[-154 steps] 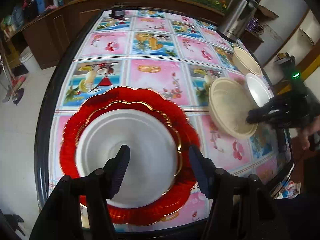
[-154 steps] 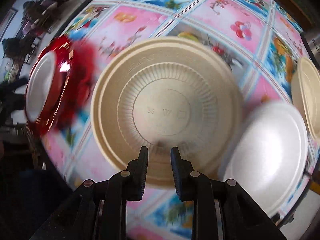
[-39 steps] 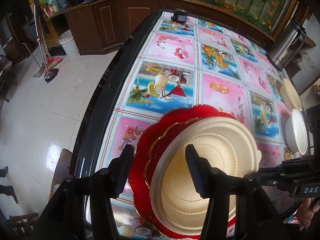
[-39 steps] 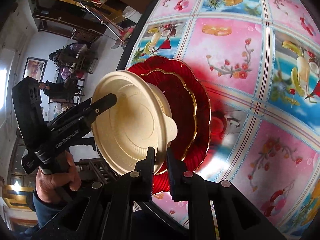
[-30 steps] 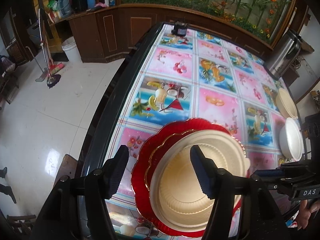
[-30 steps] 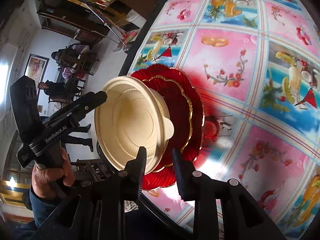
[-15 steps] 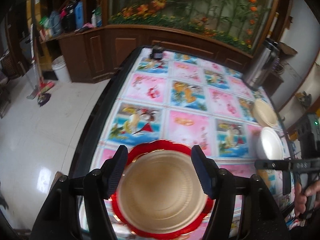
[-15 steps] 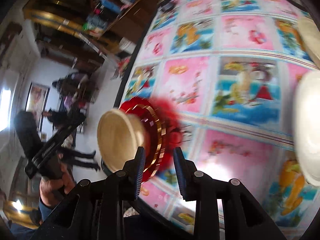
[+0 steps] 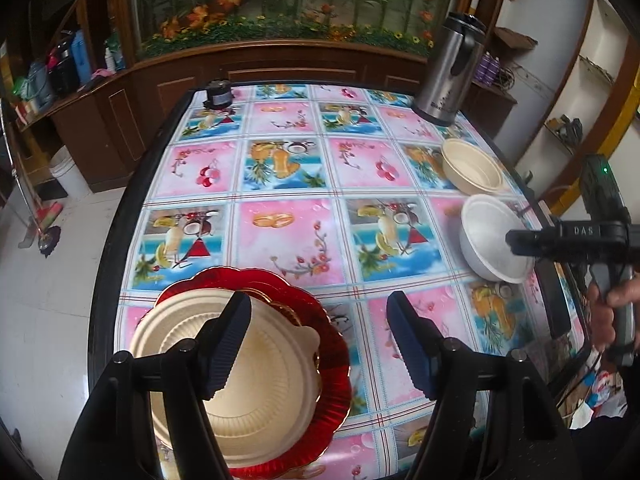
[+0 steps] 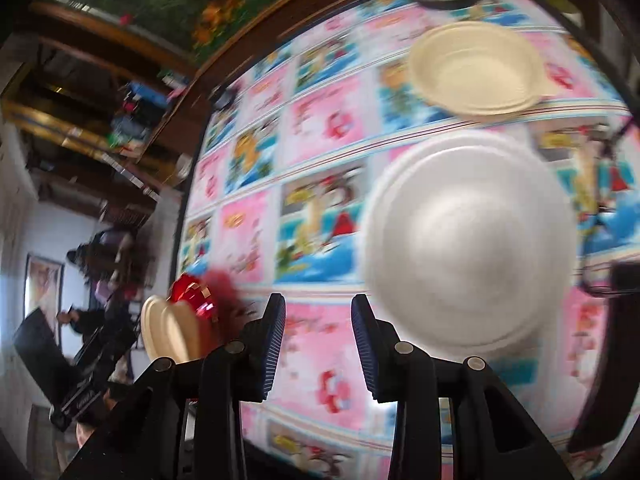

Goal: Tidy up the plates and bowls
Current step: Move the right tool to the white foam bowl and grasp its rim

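Note:
A cream plate [image 9: 248, 376] rests on the red scalloped plate [image 9: 332, 364] at the table's near left; both show small at the far left of the right wrist view [image 10: 172, 332]. My left gripper [image 9: 320, 340] is open and empty, held above them. A white bowl [image 9: 486, 240] and a cream bowl [image 9: 472, 166] sit at the table's right side. My right gripper [image 10: 318, 340] is open and empty, just left of the white bowl [image 10: 468, 240], with the cream bowl [image 10: 476, 68] beyond. The right gripper also shows over the white bowl in the left wrist view [image 9: 568, 236].
A steel thermos [image 9: 448, 76] stands at the far right corner and a small black object [image 9: 218, 94] at the far left corner. The table [image 9: 288, 184] has a fruit-print cloth and a dark rim. Wooden cabinets line the far wall.
My right gripper let go of the cream plate on the red plate, opened, and swung right to the white bowl. My left gripper rose and pulled back.

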The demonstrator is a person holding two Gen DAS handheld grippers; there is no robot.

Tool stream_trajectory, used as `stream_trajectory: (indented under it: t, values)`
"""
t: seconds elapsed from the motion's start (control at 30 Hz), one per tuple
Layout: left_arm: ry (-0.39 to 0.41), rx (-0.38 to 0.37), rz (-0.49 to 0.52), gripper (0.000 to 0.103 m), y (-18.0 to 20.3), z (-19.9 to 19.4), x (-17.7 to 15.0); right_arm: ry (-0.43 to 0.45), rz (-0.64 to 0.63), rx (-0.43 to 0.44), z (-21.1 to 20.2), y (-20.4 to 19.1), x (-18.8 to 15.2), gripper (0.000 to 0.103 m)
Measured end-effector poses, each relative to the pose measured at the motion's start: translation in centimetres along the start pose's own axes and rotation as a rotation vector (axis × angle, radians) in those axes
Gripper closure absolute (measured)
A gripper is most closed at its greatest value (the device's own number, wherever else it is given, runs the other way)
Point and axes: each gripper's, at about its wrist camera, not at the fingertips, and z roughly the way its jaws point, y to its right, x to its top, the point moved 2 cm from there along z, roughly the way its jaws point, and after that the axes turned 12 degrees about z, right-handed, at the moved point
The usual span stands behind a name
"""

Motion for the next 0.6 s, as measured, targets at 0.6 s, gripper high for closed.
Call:
stream_trajectory:
  t: [0.6]
  values:
    - [-0.037,-0.037,0.006,0.033,0.4,1.4,-0.7,-0.010,0.070,-0.242,2.9,6.8,1.3,0.059]
